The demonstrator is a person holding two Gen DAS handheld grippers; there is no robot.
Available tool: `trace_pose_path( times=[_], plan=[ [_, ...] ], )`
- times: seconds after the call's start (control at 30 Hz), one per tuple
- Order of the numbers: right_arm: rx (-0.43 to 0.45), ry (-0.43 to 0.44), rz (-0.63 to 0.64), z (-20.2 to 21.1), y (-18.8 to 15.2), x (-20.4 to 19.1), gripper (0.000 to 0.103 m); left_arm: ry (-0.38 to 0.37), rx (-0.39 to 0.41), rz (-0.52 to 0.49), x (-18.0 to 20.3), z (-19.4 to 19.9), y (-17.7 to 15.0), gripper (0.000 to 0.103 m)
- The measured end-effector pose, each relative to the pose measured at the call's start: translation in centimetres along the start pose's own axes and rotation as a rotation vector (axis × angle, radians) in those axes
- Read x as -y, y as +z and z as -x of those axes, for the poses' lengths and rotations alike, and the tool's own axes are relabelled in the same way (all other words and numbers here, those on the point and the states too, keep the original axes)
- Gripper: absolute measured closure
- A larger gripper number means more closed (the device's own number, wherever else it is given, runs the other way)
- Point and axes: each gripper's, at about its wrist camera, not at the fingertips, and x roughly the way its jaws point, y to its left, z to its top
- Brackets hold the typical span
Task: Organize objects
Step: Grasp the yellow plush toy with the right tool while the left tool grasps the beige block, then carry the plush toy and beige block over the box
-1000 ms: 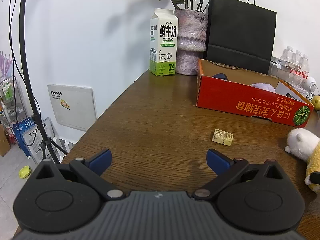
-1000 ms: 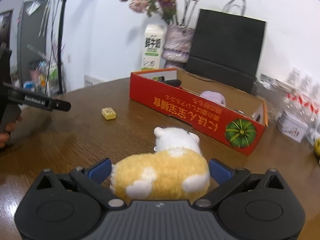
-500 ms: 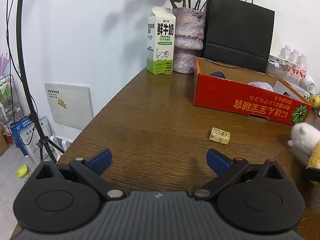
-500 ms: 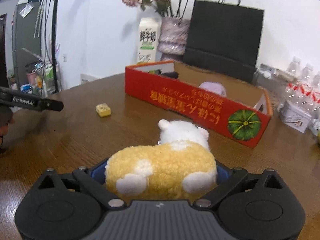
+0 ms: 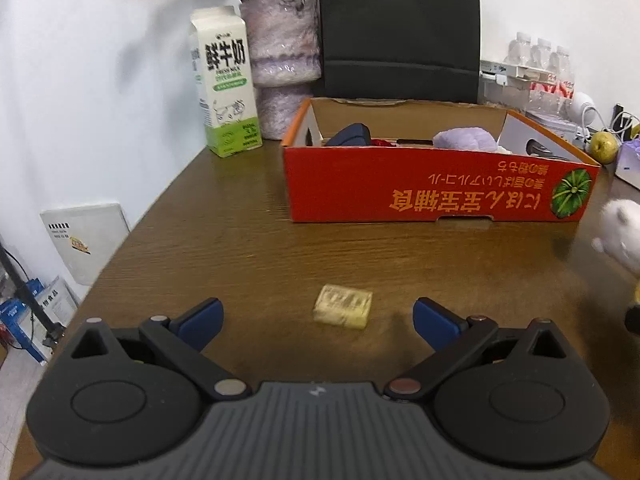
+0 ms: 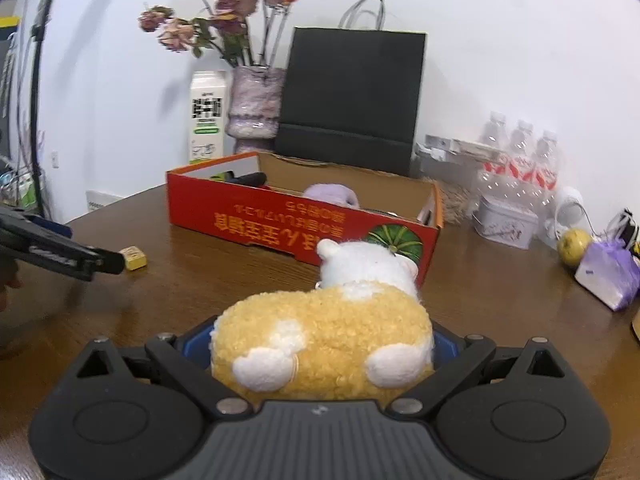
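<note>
Here the left gripper points forward and down over the brown wood-grain table, its blue-padded fingers spread wide and gripping nothing; a small pale-yellow block, rectangular and wrapped in something slightly glossy, lies on the table between and just beyond the tips, touching neither pad. From the right wrist view that same gripper shows as a dark prong at the far left, its tip just beside the block. The right gripper is also tilted down toward the table, and its jaws stand wide with a plush toy filling the gap between them, the blue pads pressed against its curly yellow sides; the toy is rounded and woolly, with white patches and a white head facing away toward the red cardboard box. That box is open-topped and low-walled, printed with orange characters and a green pumpkin, and holds a fuzzy lilac thing and some dark items. Behind it stand a milk carton, a mottled purple vase of dried roses and a matte black paper bag.
</note>
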Motion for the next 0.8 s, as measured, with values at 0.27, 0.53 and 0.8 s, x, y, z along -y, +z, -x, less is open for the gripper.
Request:
trace_pose_path(
  times=[0.27,0.53,0.8],
  plan=[
    [-0.012,0.004,-0.007,-0.7,0.1,-0.1,0.004,-0.015,-0.049,0.025,0.5,-1.8,0.1,0.015],
    [-0.011,0.003,-0.004,-0.6,0.1,-0.2,0.004,-0.055,-0.002,-0.007,1.0,-0.2,-0.3,0.07],
    [0.011,-0.003,0.006,-0.3,0.1,-0.4,0.004,-0.031,0.088,0.007,1.7,3.5,-0.8,0.07]
  ],
)
